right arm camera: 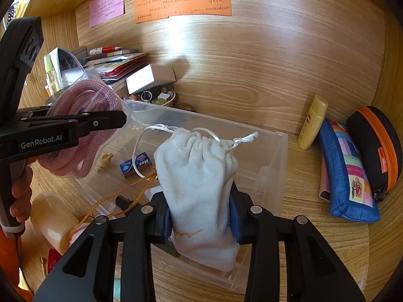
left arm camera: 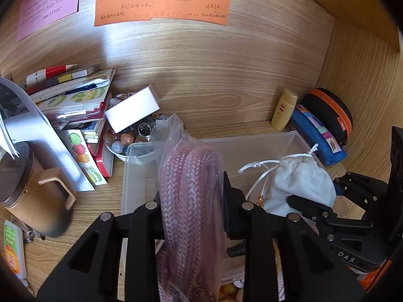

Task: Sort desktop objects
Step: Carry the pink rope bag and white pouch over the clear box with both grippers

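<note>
Closest to the left lens, the left gripper (left arm camera: 192, 201) pinches a clear bag of pink rope (left arm camera: 191, 181), held upright over the clear bin (left arm camera: 136, 176). Right gripper (right arm camera: 200, 214) clamps a white pouch (right arm camera: 199, 176) between blue pads, above the same bin. Only the right view shows the bin floor: a small blue box (right arm camera: 136, 164), an orange cord (right arm camera: 118, 193) and a pale figurine (right arm camera: 105, 161). Only the left view shows the mug (left arm camera: 32, 188) and book stack (left arm camera: 73, 100) clearly. Both show the pencil case (right arm camera: 348, 171), the black-orange case (right arm camera: 377, 148), the yellow bottle (right arm camera: 312, 125) and the bowl of stones (left arm camera: 128, 141).
</note>
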Demonstrator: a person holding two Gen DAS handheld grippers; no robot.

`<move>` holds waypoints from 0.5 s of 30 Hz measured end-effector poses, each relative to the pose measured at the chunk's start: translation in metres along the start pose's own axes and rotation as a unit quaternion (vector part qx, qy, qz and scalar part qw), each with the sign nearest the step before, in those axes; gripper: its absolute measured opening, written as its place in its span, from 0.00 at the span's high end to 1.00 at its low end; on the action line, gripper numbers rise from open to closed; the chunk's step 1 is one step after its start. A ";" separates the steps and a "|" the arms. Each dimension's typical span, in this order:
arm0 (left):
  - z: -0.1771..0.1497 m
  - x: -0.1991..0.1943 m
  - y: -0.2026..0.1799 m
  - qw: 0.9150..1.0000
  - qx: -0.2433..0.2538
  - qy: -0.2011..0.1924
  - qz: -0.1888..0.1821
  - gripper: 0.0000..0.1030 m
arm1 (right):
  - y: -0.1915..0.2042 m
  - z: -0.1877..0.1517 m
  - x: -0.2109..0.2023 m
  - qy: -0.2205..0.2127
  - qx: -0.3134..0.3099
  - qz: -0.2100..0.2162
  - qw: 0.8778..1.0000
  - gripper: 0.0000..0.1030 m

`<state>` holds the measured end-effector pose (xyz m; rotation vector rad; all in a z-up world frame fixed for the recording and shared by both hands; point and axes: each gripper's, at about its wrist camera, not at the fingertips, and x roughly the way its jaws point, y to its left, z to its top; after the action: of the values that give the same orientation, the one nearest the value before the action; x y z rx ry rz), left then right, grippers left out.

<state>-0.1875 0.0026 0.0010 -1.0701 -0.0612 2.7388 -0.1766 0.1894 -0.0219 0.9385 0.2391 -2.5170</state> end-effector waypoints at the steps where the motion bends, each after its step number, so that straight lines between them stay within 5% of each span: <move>1: 0.001 0.001 0.001 1.000 -0.002 0.005 0.000 0.73 | 0.001 0.000 0.000 0.000 -0.001 -0.001 1.000 0.68; 15: 0.004 0.020 -0.004 0.999 0.012 0.049 -0.003 0.55 | 0.002 0.000 -0.002 0.005 -0.002 0.002 1.000 0.63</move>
<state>-0.2042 0.0109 -0.0087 -1.1949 -0.0168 2.6706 -0.1746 0.1887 -0.0210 0.9482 0.2448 -2.5079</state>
